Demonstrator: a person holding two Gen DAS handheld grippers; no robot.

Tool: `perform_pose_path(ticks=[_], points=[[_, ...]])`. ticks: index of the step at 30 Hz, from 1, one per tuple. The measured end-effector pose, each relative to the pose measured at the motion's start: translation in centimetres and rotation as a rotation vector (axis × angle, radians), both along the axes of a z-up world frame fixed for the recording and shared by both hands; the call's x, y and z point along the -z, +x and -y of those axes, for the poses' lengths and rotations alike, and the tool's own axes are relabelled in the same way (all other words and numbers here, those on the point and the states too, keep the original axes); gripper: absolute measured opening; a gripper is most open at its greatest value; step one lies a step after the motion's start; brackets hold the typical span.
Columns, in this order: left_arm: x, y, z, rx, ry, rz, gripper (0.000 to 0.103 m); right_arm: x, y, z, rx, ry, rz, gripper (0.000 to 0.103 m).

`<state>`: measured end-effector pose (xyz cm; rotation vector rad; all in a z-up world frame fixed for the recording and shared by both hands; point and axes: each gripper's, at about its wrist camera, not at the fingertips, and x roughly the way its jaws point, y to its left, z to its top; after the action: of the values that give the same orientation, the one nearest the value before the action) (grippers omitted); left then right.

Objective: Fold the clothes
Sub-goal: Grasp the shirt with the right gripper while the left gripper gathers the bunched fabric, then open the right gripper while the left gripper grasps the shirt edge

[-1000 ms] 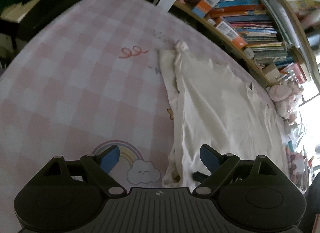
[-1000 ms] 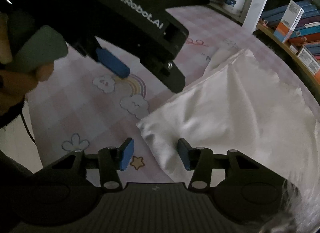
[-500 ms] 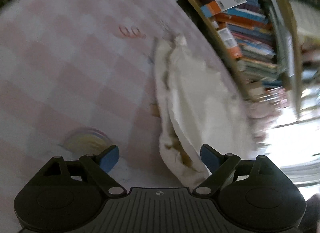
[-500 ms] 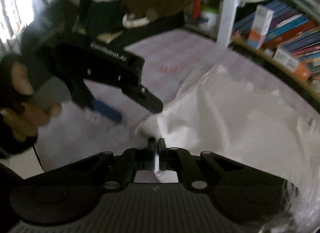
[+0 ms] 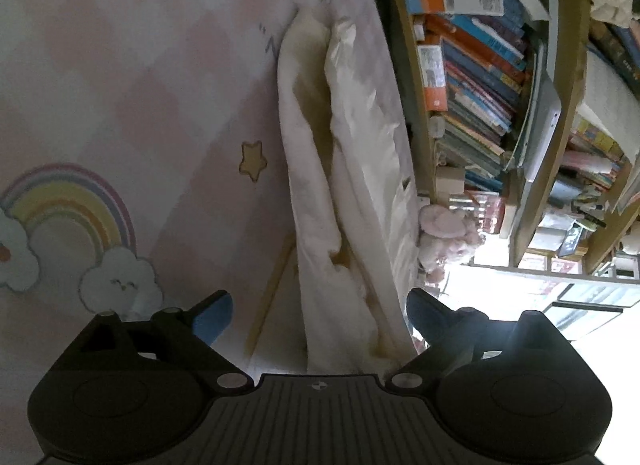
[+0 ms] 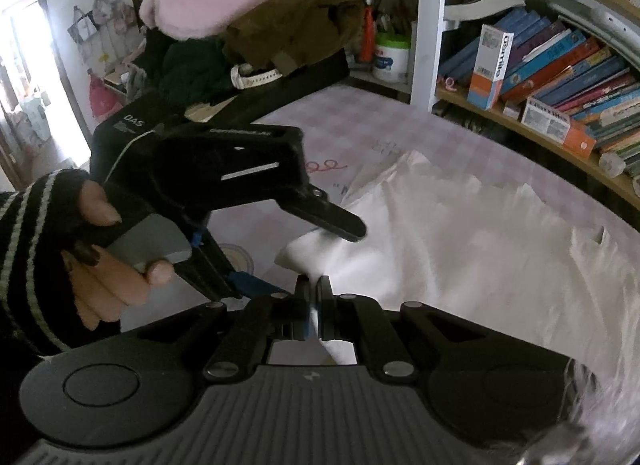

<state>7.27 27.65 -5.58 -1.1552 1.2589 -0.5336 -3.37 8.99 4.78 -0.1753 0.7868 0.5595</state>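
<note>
The right hand-held gripper [image 6: 313, 285], apart a second ago, is now clamped on the near edge of the white garment [image 6: 460, 249], which lies on the pink checked bed [image 6: 352, 113]. The left hand-held gripper [image 5: 318, 311] has tipped on its side and straddles the cloth's edge with its jaws apart. I judge both are taking hold of that edge for a fold.

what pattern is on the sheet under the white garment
Pale pink-and-white checks on the bed sheet, printed with a rainbow, clouds and a star; clearest in the left wrist view, beside the crumpled white garment.
</note>
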Motion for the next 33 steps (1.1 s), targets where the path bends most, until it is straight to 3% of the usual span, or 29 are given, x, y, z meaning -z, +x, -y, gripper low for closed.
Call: perform_pose_path(ticks=[5,7,9,10,17,24,28,31,33], points=[[0.5,-0.3,0.6,0.018,-0.01,-0.014,0.095,0.7,0.0,-0.1,-0.007,-0.001,-0.038,0.004],[0.5,-0.3,1.0,0.027,-0.01,-0.009,0.095,0.9,0.0,-0.1,-0.005,-0.002,-0.05,0.01],[0.5,-0.1,1.2,0.03,-0.001,-0.002,0.095,1.0,-0.1,0.0,0.0,-0.007,-0.058,0.036],[0.5,-0.1,1.3,0.03,0.001,0.0,0.095,1.0,-0.1,0.1,0.003,-0.012,-0.06,0.04],[0.1,0.1,0.7,0.003,0.043,0.018,0.094,0.4,0.3,3.0,0.075,-0.004,-0.097,0.045],[-1.5,0.2,-0.7,-0.055,0.178,0.104,0.094,-0.1,1.5,8.3,0.286,0.055,-0.131,0.046],[-1.4,0.0,-1.0,-0.083,0.195,0.124,0.083,-0.3,2.3,9.3,0.362,0.051,-0.121,0.047],[-1.3,0.1,-0.9,-0.085,0.215,0.128,0.067,-0.2,3.3,9.4,0.401,0.038,-0.123,0.057],[-1.3,0.1,-0.9,-0.081,0.224,0.13,0.061,-0.1,4.4,9.3,0.42,0.023,-0.132,0.067]])
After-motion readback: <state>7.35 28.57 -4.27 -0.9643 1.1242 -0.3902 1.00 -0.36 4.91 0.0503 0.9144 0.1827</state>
